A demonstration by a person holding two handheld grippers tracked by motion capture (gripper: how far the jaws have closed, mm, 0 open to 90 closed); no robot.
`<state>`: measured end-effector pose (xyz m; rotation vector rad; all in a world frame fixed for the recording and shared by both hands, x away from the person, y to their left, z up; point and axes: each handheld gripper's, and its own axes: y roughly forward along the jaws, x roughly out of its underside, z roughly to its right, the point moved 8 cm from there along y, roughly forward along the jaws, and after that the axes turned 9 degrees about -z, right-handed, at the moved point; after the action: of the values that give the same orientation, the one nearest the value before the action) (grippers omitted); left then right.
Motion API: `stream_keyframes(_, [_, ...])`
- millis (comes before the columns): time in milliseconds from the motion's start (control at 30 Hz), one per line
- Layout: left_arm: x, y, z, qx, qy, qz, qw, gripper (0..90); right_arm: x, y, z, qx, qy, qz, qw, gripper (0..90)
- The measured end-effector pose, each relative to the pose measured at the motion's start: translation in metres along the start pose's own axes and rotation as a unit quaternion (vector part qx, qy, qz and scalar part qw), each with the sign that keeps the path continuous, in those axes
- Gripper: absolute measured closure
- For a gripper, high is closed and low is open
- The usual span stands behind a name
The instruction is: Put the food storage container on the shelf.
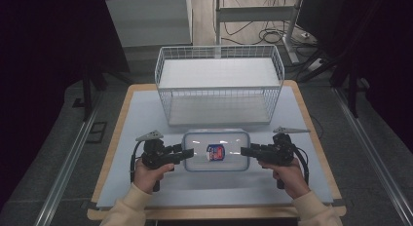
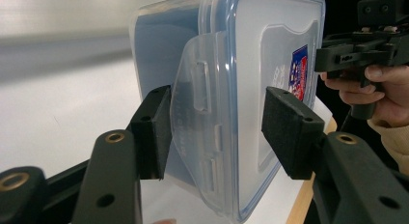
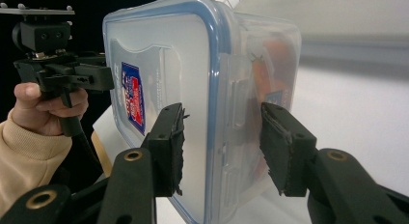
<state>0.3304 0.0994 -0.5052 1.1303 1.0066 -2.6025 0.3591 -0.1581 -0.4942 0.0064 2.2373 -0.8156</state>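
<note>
A clear plastic box (image 1: 229, 160) with a blue-rimmed lid and a red and blue label lies lengthwise between my two grippers, in front of the wire basket. My left gripper (image 1: 189, 153) is shut on its left short end. In the left gripper view the pads (image 2: 154, 132) of that gripper (image 2: 219, 132) press the side latch and the lid of the box (image 2: 251, 64). My right gripper (image 1: 245, 151) is shut on the right end. There the box (image 3: 193, 64) sits between the jaws of that gripper (image 3: 222, 137), and something orange shows inside it.
A white wire basket (image 1: 219, 102) stands behind the box at the table's middle and far side. A pale mat (image 1: 141, 119) covers the wooden table, with bare room left and right of the basket. Cables and desk legs lie on the floor beyond.
</note>
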Motion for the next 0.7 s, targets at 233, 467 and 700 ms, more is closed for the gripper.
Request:
stream_keyframes(233, [-0.035, -0.016, 0.006, -0.009, 0.02, 0.017, 0.9996, 45.9, -0.031, -0.009, -0.007, -0.002, -0.016, 0.013, 0.9998, 52.9])
stream_keyframes(467, [-0.069, -0.027, 0.013, -0.012, 0.035, 0.033, 0.9988, 45.9, -0.062, -0.023, -0.014, 0.001, -0.022, 0.029, 0.9993, 52.7])
stream_keyframes(700, [-0.096, -0.032, 0.016, -0.01, 0.047, 0.04, 0.9981, 45.8, -0.091, -0.038, -0.02, 0.01, -0.032, 0.043, 0.9985, 52.6])
